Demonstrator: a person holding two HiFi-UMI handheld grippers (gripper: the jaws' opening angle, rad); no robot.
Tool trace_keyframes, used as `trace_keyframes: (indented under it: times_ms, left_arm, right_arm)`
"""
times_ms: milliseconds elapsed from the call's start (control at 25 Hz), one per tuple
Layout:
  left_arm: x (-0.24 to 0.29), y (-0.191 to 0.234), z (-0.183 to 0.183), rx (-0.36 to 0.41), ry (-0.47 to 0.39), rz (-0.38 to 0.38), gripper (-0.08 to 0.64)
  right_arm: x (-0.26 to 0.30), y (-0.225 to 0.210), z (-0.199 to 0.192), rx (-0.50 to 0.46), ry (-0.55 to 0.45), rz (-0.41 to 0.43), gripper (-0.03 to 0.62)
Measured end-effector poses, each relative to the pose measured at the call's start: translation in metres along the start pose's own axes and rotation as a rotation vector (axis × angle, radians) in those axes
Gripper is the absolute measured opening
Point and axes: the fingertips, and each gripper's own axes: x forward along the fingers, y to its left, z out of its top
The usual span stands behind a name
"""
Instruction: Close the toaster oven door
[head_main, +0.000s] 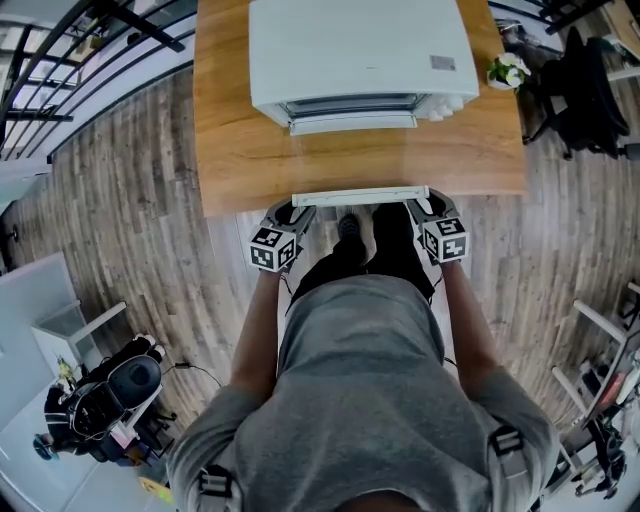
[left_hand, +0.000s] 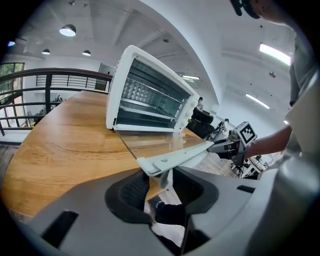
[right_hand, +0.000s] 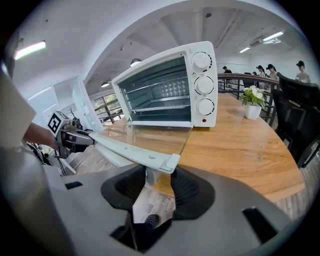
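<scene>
The toaster oven (head_main: 360, 50) was set at the middle of the desk (head_main: 240, 150), toward its far edge. Its glass door (head_main: 360, 165) was swung fully down, lying nearly flat, with the white handle (head_main: 360, 196) reaching the desk's near edge. The task could therefore be judged as barely begun.

The left tool (head_main: 295, 210) was clenched on the post under the handle's left end. The right tool (head_main: 425, 207) was clenched likewise on the post at the right end. The bar was thus gripped at both ends, presumably so that the door could be raised evenly, without twisting on its hinge.

Both tools were pointed downward from the near side. This placing seemed suited to an upward swing of the handle toward the oven's front.
</scene>
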Motion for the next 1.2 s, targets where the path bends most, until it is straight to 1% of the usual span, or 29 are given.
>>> trace_keyframes:
  times_ms: [80, 120, 440, 480, 560, 640, 960, 1200]
  left_arm:
    - [-0.003, -0.001, 0.006, -0.003, -0.02, -0.002, 0.128]
    - [-0.004, -0.002, 0.008, -0.002, -0.029, -0.005, 0.124]
    - [-0.011, -0.004, 0.022, 0.0, -0.074, -0.014, 0.117]
    - [-0.013, -0.005, 0.023, -0.002, -0.079, -0.015, 0.117]
    - [-0.014, -0.006, 0.026, -0.006, -0.09, -0.017, 0.117]
    - [-0.016, -0.007, 0.028, -0.006, -0.097, -0.016, 0.117]
    - [-0.03, -0.01, 0.043, -0.018, -0.146, -0.022, 0.117]
    - [-0.032, -0.01, 0.049, -0.02, -0.144, -0.014, 0.117]
  right_arm:
    - [-0.004, 0.0, 0.006, 0.007, -0.012, -0.005, 0.163]
    - [-0.005, 0.001, 0.009, 0.01, -0.019, -0.007, 0.161]
    - [-0.013, 0.003, 0.024, 0.029, -0.059, -0.01, 0.149]
    - [-0.014, 0.005, 0.025, 0.033, -0.068, -0.008, 0.141]
    - [-0.016, 0.008, 0.027, 0.025, -0.08, -0.012, 0.105]
    - [-0.018, 0.009, 0.029, 0.013, -0.081, -0.024, 0.11]
    - [-0.03, 0.015, 0.045, 0.023, -0.102, -0.04, 0.11]
    - [-0.032, 0.015, 0.051, 0.039, -0.12, -0.06, 0.109]
